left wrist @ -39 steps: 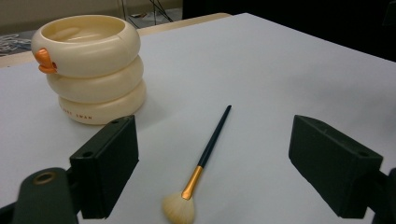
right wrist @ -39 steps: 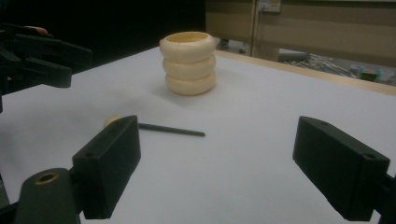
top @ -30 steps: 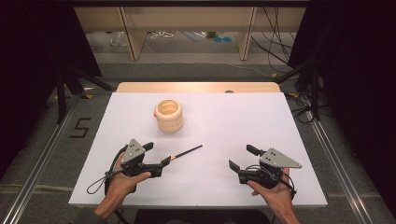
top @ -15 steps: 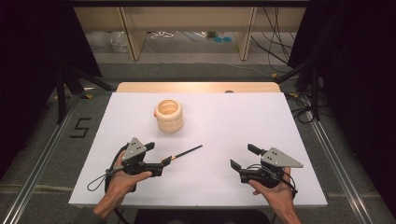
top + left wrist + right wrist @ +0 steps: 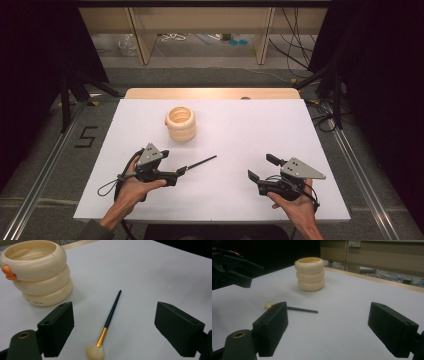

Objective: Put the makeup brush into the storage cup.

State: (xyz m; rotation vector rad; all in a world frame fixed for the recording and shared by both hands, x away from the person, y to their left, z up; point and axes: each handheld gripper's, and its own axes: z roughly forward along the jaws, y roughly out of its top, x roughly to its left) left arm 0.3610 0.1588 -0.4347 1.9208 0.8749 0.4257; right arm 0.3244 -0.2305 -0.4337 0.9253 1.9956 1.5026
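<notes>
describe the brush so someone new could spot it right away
On the white table, find the cream ribbed holder toward the far side. Nearer the person lies the brush, flat between the open jaws of the left gripper. It's the one thin dark stick: pale bristles, gold ferrule.

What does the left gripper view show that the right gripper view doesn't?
Left gripper view: the brush's bristles and gold ferrule up close, lying on the table between the open left tongs, plus an orange tab on the holder. Right gripper view: the open right tongs and shelves beyond the table. Both: the cream ringed holder and white table.
</notes>
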